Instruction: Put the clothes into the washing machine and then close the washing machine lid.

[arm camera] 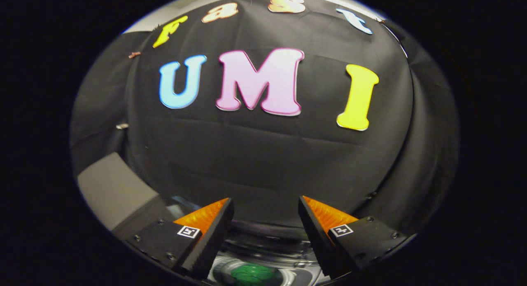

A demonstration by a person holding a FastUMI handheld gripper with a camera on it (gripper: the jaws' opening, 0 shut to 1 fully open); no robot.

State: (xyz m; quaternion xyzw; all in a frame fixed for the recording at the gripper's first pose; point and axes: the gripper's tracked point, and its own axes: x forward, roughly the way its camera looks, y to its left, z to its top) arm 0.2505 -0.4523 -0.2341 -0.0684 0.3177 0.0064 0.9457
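Gripper (266, 214) hovering, jaws standing apart, gripping nothing. Washing machine (267, 247) opening sitting below fingers, green clothes (249, 274) lying inside. Grey box (117, 193) sitting beside black cloth wall (267, 162).

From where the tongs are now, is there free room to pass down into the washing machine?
The tongs are open with nothing between them. Just below that gap the washing machine opening shows, with a green cloth already in it. To one side a grey lid stands close by, so that side is crowded.
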